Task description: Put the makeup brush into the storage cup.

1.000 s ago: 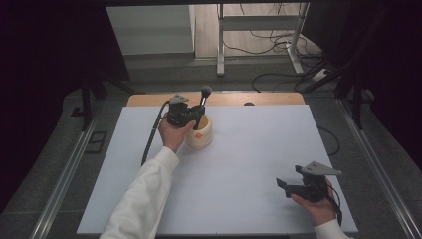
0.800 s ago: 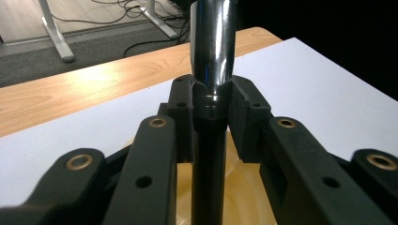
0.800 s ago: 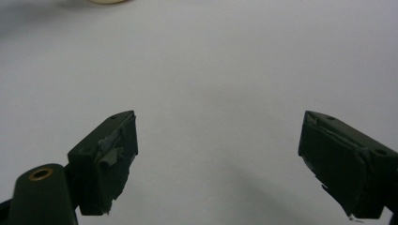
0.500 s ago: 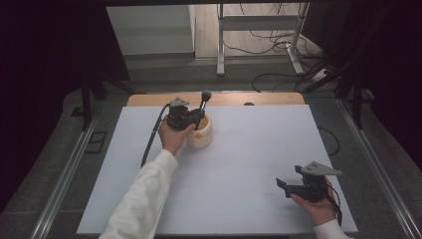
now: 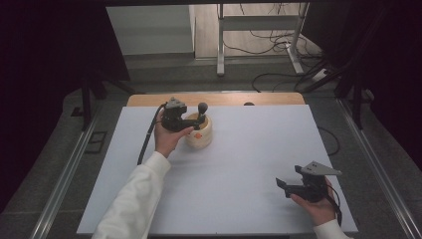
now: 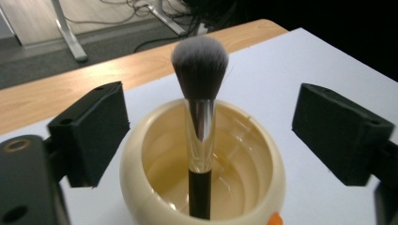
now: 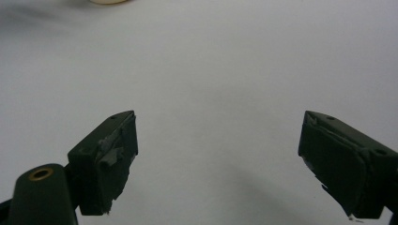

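A: Status on the cream bowl [image 5: 199, 134]?

B: It sits on the white surface [image 5: 249, 164], toward the far side, just short of the bare wooden strip [image 5: 219, 99] along the far edge. A small orange mark shows on the bowl's near wall.

A: Contents?

B: One makeup brush [image 6: 200, 93], standing nearly upright inside the bowl. Black handle down in the bowl, silver ferrule above it, grey bristle head sticking up past the rim. In the high view the brush rises from the far-right part of the bowl.

A: Left hand-held gripper [image 6: 211, 140]?

B: Right at the bowl, on its left as the high view shows it, held by a hand in a white sleeve [image 5: 132, 199]. Jaws spread wide, one on each side of the bowl, pinching nothing. In its own view the pads [image 6: 94, 131] stand clear of the brush; can't tell if they touch the bowl's wall.

A: Right hand-held gripper [image 5: 283, 185]?

B: Well apart from the bowl, toward the near right corner of the surface. Jaws spread, nothing between them, just bare white surface. Torn tape or worn facing shows on the pads [image 7: 110, 159]. The bowl's edge shows at the top of its view.

A: Cables?

B: A black cable [image 5: 148, 137] trails from the left hand-held gripper, running left of the bowl toward the near side.
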{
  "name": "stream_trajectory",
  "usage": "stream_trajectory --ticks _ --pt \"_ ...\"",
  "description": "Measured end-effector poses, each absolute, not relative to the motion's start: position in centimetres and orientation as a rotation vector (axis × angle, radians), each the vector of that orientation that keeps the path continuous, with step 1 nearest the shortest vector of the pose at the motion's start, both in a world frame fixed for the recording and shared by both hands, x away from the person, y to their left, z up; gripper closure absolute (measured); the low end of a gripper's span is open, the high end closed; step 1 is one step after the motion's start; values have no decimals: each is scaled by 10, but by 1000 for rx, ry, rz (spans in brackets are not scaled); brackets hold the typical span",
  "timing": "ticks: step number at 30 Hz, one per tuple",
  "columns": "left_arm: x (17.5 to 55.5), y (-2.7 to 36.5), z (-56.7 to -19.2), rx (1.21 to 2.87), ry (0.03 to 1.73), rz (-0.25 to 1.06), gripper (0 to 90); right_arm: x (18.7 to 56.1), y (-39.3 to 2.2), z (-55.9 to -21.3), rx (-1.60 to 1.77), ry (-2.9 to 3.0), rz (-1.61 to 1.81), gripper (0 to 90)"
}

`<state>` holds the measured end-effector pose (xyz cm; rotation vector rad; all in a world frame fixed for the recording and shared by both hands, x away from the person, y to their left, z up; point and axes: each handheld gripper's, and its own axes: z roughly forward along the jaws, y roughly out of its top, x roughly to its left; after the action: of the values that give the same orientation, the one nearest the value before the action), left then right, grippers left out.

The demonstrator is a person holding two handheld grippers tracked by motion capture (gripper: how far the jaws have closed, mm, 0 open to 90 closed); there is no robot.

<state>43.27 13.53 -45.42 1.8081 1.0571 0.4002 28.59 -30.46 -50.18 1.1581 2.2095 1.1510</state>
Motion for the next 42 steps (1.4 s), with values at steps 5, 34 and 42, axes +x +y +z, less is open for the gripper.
stream_trajectory --ticks 5,34,42 --pt "432 138 -454 1814 1057 377 91 286 -305 -502 1159 2209 1153 131" --pt "389 167 -460 1895 1023 396 104 288 -307 -505 1148 2222 1156 128" --pt "359 174 -466 1929 1015 406 110 283 -306 -501 1153 2205 1161 129"
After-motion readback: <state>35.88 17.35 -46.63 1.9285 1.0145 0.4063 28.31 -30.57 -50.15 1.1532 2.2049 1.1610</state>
